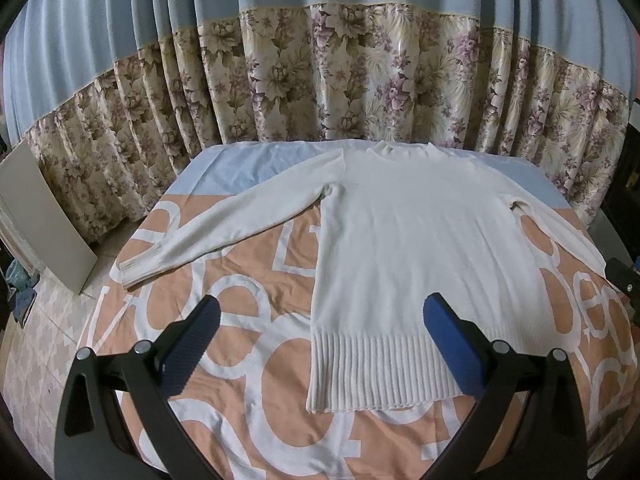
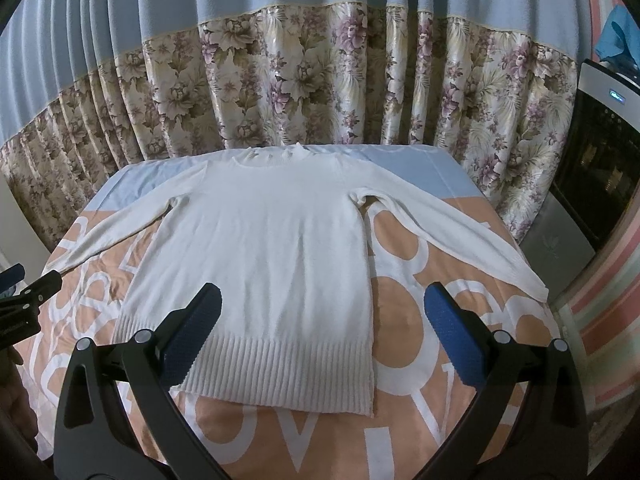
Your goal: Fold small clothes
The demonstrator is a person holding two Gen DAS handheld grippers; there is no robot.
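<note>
Left gripper [image 1: 320,340]: jaws wide apart, holding nothing; it hovers over the near hem's left part, touching no cloth that can be seen.
Right gripper [image 2: 322,338]: jaws wide apart, empty; it hangs above the hem's right corner, its left pad [image 2: 192,344] over the ribbing, its right pad [image 2: 454,340] over bare cover.
Sweater [image 1: 408,248]: white knit, flat on the table, neck at the far edge, ribbed hem nearest the grippers, both sleeves spread out and angled down to the sides.
Left cuff [image 1: 138,268]: lies on the cover near the table's left edge.
Right cuff [image 2: 532,280]: reaches the table's right edge.
Cover [image 1: 248,392]: peach with big white letters, a pale blue band at the far end.
Curtain [image 2: 304,76]: blue above, floral below, just behind the table.
Board [image 1: 44,216]: leans by the curtain on the left.
Dispenser [image 2: 596,168]: stands right of the table.
</note>
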